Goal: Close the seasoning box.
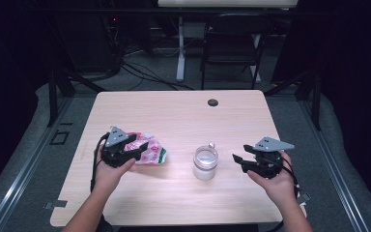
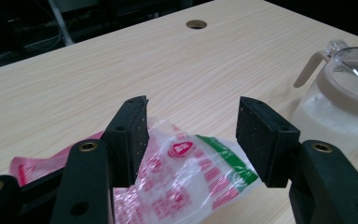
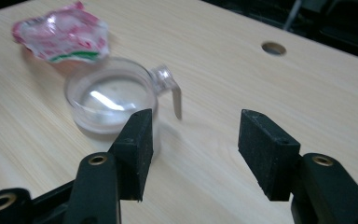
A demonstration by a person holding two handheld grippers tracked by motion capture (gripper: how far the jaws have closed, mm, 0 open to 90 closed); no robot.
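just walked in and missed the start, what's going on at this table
A person sits at a light wooden table with a black two-jaw tool in each hand. The left tool hangs open just over a crumpled red, white and green plastic packet, not gripping it. The right tool is open too, pointing at a clear plastic jar with a hinged clasp lid that stands mid-table, apart from it. The jar's lid looks shut, with something white inside. Nothing is held.
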